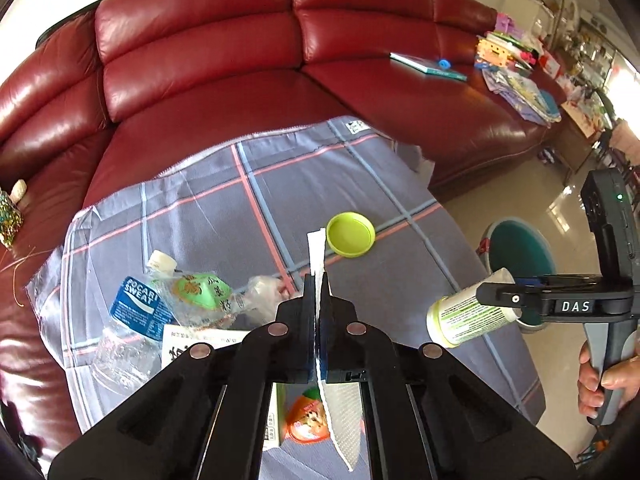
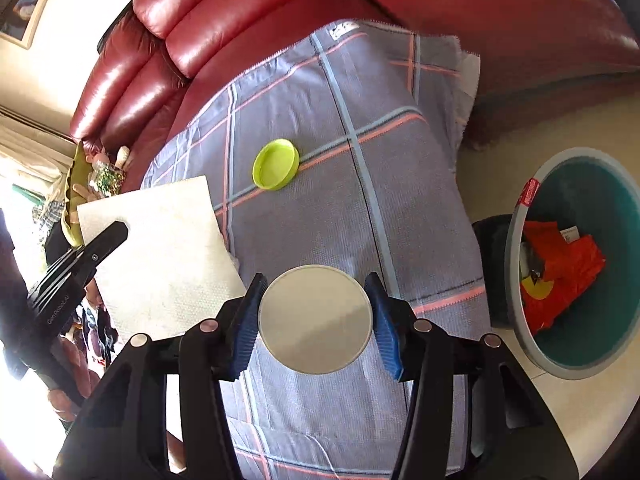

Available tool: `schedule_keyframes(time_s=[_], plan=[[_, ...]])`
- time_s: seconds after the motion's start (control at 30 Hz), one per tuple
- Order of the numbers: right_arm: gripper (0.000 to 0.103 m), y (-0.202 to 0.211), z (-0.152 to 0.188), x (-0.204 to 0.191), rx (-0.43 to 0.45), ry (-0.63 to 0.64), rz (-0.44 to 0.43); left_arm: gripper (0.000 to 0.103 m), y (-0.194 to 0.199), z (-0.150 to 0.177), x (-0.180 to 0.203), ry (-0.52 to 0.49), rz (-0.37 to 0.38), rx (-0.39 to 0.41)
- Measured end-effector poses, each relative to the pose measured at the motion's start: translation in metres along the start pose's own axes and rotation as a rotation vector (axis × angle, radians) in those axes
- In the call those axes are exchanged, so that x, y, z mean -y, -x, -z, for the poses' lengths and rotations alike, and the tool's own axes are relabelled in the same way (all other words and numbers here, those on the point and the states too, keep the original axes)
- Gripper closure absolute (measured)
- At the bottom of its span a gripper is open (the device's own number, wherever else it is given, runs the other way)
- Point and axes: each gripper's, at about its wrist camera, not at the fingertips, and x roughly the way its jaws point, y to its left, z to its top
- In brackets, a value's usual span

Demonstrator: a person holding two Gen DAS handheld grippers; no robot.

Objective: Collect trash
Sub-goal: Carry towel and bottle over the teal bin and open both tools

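- Left gripper, lower centre of the left wrist view, fingers pressed together on a white paper towel seen edge-on, sticking up above the tips and hanging below them
- Same towel in the right wrist view is a flat white sheet at left centre, with the left gripper's black finger on its left edge
- Right gripper, lower centre of the right wrist view, pinching a white can between its blue pads, round end facing the camera
- In the left wrist view the can shows at right centre, lying sideways with a green label, held out past the right edge of the cloth
- Lime green lid lies open side up on the plaid cloth, centre of frame, apart from both grippers
- Plastic bottle, green-topped cup, crumpled wrapper clustered lower left on the cloth
- Trash bin at right edge of the right wrist view, teal inside, on the floor beside the cloth, red bag in it
- Red leather sofa fills the top of the frame
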Motion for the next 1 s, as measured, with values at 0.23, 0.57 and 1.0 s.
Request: schedule_keyframes(time_s=[0.23,0.57,1.0], plan=[[0.053,-0.004,0.006,-0.006,-0.002,0.01,0.015,0.101,-0.018,0.036,0.005,0.02,0.037,-0.071],[0.052,-0.018,0.043,0.004,-0.039,0.016,0.054,0.1,-0.04,0.068,0.02,-0.009,0.108,-0.159],[0.055,0.019,0.038,-0.008,0.088,0.045,0.062,0.101,-0.022,0.068,0.03,-0.002,0.081,-0.111]])
